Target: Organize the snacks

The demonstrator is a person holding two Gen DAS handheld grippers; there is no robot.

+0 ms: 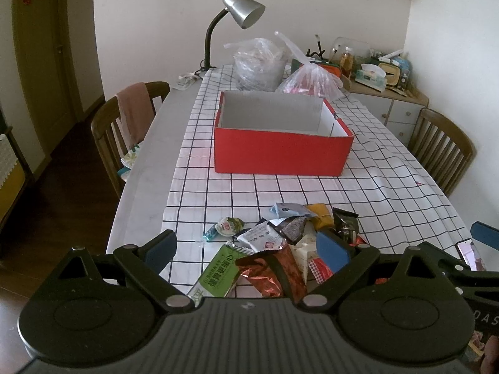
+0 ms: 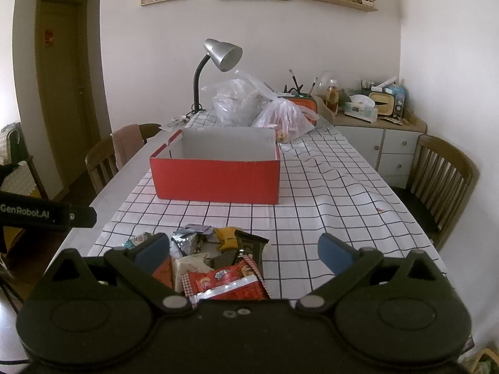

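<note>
Both tongs, left tongs [image 1: 246, 254] and right tongs [image 2: 243, 251], gape wide, empty, over the snack pile [image 1: 287, 243] at the worktop's near edge. Red box [image 1: 282, 152] stands well beyond, apparently empty. Advice: pinch one crinkly foil packet [image 1: 271, 272] by its flat edge; wrappers look slippery.

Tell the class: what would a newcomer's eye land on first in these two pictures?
The red box, open at the top, stands mid-table on the checked cloth. Nearer the cameras lies a heap of snack packets, with both open tongs, left and right, above it. Behind the box a silver lamp bends over clear bags.
</note>
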